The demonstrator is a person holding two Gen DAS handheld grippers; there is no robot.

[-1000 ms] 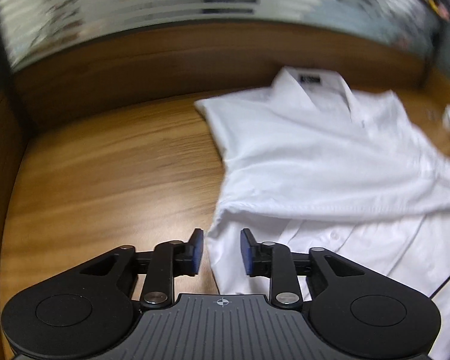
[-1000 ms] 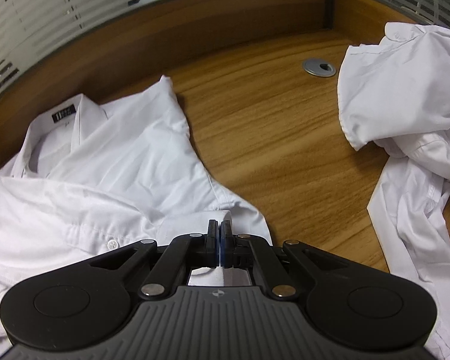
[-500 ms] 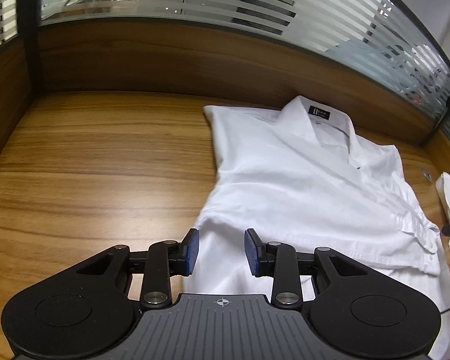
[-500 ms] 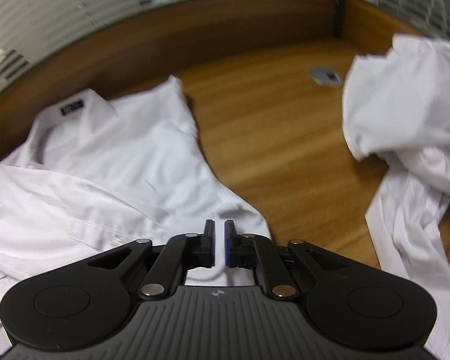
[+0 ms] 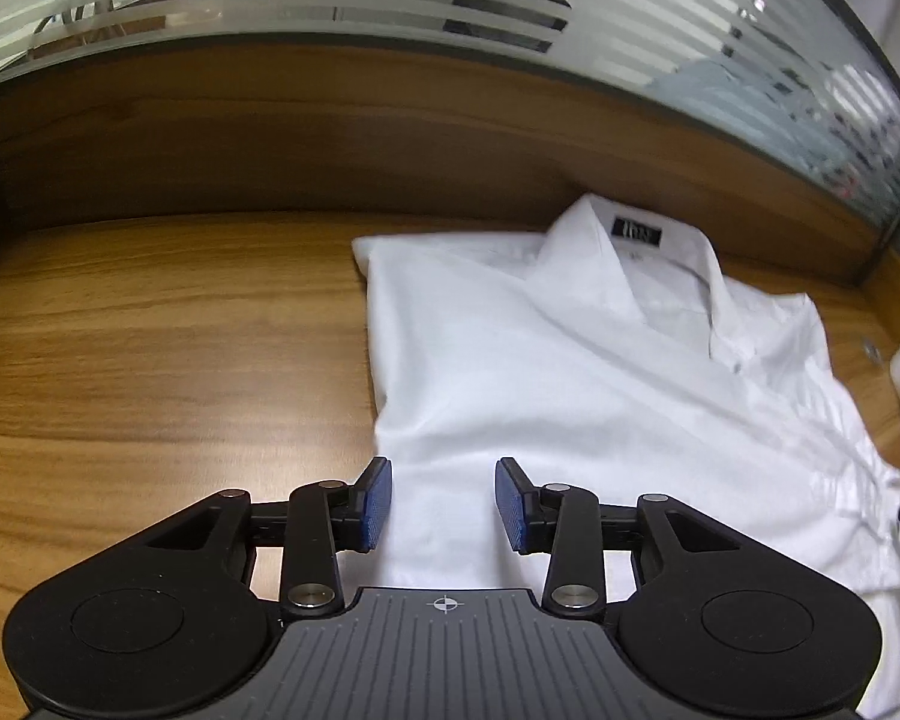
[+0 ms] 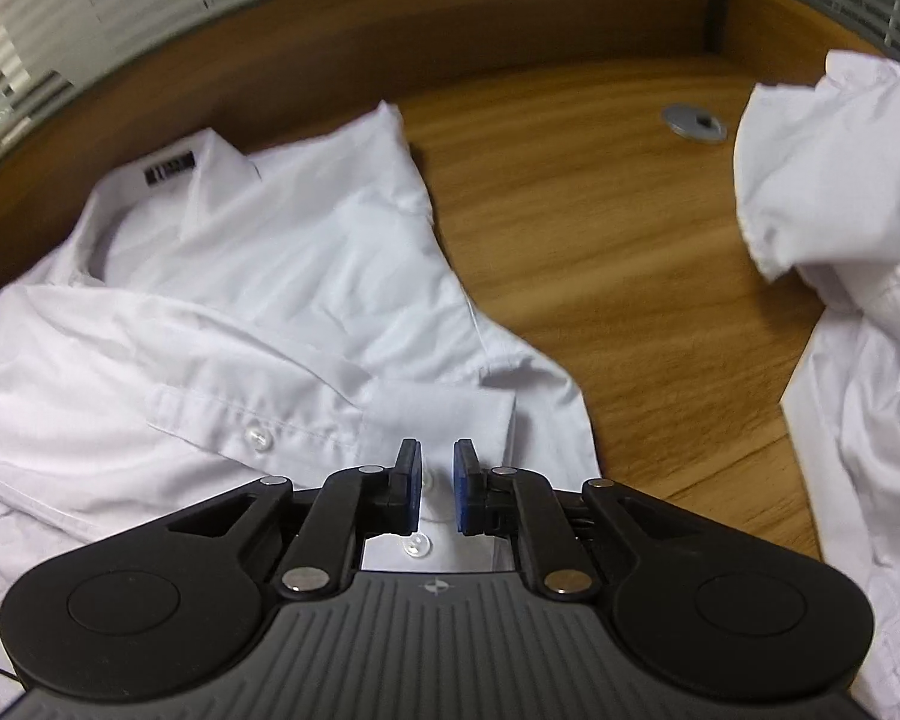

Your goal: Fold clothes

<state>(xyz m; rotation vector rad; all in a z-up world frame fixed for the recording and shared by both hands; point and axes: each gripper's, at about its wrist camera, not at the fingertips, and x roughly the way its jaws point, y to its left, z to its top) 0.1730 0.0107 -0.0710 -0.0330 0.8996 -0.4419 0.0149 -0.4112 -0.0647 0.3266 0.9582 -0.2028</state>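
A white collared shirt [image 5: 570, 384] lies on the wooden desk [image 5: 150, 360], collar with a black label toward the back wall, sides and a sleeve folded over its front. My left gripper [image 5: 443, 501] is open and empty, hovering over the shirt's lower left edge. In the right wrist view the same shirt [image 6: 258, 300] shows a buttoned sleeve cuff [image 6: 444, 420] lying across it. My right gripper [image 6: 437, 483] is open a small way, empty, just above that cuff and the button placket.
A heap of crumpled white clothes [image 6: 852, 276] lies at the desk's right side. A round metal cable grommet [image 6: 694, 122] sits in the desk near it. A wooden back panel [image 5: 330, 138] with striped glass above bounds the desk.
My right gripper was shut on the cuff, then opened and let it go onto the shirt. My left gripper stayed open and shifted over the shirt's lower left edge.
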